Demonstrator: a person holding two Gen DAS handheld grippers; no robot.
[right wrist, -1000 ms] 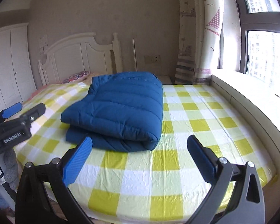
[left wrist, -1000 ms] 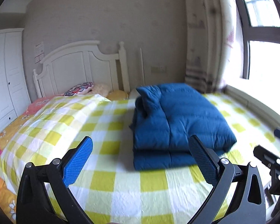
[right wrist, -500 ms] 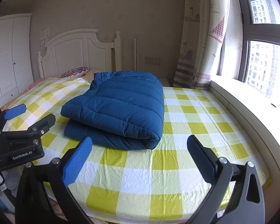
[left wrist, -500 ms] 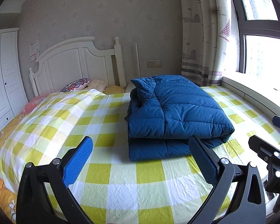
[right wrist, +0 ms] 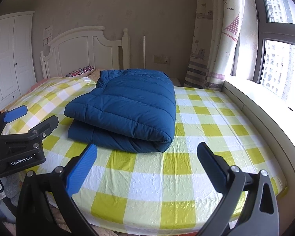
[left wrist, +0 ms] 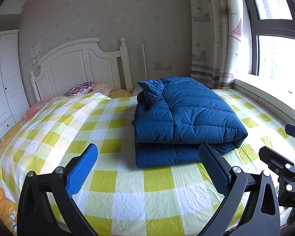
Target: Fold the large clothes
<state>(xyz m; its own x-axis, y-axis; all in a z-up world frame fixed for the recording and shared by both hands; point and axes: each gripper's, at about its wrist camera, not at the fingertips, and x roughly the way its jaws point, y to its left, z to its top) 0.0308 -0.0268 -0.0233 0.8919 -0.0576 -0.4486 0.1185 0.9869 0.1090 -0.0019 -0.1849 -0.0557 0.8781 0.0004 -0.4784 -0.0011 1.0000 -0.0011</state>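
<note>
A blue padded jacket (left wrist: 184, 120) lies folded in a thick stack on the yellow-and-white checked bed sheet (left wrist: 127, 177); it also shows in the right wrist view (right wrist: 127, 108). My left gripper (left wrist: 148, 167) is open and empty, held above the bed's near edge, short of the jacket. My right gripper (right wrist: 146, 165) is open and empty, also short of the jacket. The right gripper shows at the right edge of the left wrist view (left wrist: 285, 167), and the left gripper at the left edge of the right wrist view (right wrist: 19, 137).
A white headboard (left wrist: 78, 68) and pillows (left wrist: 80, 88) are at the far end. A white wardrobe (left wrist: 2, 78) stands at the left. A curtain (right wrist: 216, 39), window (right wrist: 281, 59) and sill (right wrist: 265, 102) run along the right.
Both grippers have drawn back and risen a little from the jacket, still open. The jacket has not moved.
</note>
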